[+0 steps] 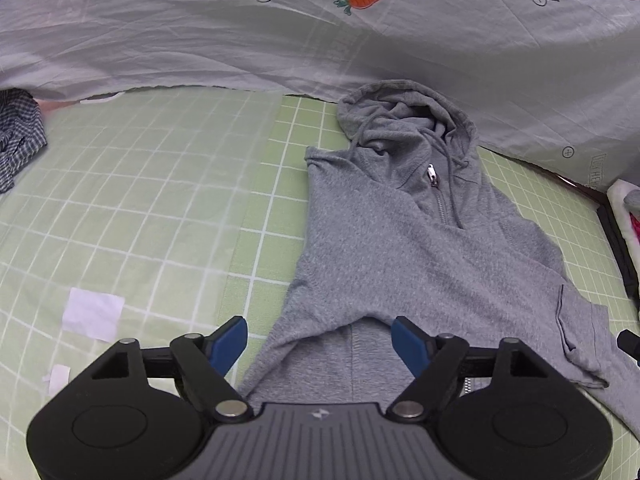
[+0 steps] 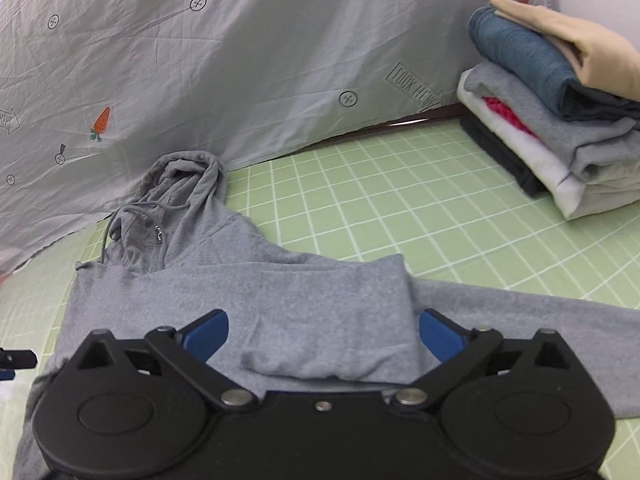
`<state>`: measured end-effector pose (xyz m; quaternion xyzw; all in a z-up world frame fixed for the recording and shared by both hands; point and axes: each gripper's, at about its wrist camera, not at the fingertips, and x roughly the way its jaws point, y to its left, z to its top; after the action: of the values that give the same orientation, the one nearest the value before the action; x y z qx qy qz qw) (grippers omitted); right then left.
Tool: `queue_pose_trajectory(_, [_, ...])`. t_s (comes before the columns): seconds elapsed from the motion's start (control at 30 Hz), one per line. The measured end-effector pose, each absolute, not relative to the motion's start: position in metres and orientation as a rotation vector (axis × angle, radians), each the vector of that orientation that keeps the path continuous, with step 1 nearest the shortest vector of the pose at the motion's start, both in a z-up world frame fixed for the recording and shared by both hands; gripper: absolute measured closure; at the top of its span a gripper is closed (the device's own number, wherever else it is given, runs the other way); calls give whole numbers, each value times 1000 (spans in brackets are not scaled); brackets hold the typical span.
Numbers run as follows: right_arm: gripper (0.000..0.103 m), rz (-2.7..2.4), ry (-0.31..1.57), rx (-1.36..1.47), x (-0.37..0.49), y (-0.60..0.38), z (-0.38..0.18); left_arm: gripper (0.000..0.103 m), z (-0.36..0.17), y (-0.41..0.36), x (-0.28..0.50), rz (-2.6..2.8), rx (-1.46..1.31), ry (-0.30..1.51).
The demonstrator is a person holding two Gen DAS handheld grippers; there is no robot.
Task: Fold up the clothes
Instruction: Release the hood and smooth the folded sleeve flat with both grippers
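Observation:
A grey zip hoodie (image 1: 400,248) lies on the green grid mat (image 1: 152,200), hood toward the patterned sheet. One sleeve is folded across its body (image 2: 328,320), the other sleeve (image 2: 520,312) stretches out to the right. My left gripper (image 1: 320,344) hovers open above the hoodie's lower left part, blue pads wide apart, nothing between them. My right gripper (image 2: 324,336) also stands open, over the folded sleeve's cuff, its pads clear of the cloth. The left gripper's tip (image 2: 16,360) peeks in at the right wrist view's left edge.
A stack of folded clothes (image 2: 560,120) sits at the far right on the mat. A checked garment (image 1: 20,136) lies at the far left. A grey sheet with carrot prints (image 1: 320,32) hangs behind. White paper scraps (image 1: 94,318) lie on the mat at the left.

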<state>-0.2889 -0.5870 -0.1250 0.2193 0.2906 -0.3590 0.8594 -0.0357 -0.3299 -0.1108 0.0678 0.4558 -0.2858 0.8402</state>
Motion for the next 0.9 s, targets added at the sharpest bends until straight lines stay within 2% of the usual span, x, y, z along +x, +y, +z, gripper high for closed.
queue_pose_trajectory(0.13, [0,-821,604,443,-332,-592,-128,6,-102,-355,-63,-665,200,946])
queue_pose_trajectory(0.33, [0,-927,600,488,-385,-620,-137,6,-95,-398,-103,-746,246,899])
queue_pose_trajectory(0.63, [0,-1062,680,512,-413,-690,-166,8,-108,-476,-134,-881,295,892])
queue_pose_trajectory(0.73, [0,-1105,705,495,-411,-711,-177,14,-114,-503,-132,-925,313,909])
queue_pose_trajectory(0.83, [0,-1138,705,525,-411,-730,-184,28,-124,-530,-125,-963,303,958])
queue_pose_trajectory(0.9, [0,-1140,703,540,-412,-735,-187,45,-132,-545,-125,-989,331,980])
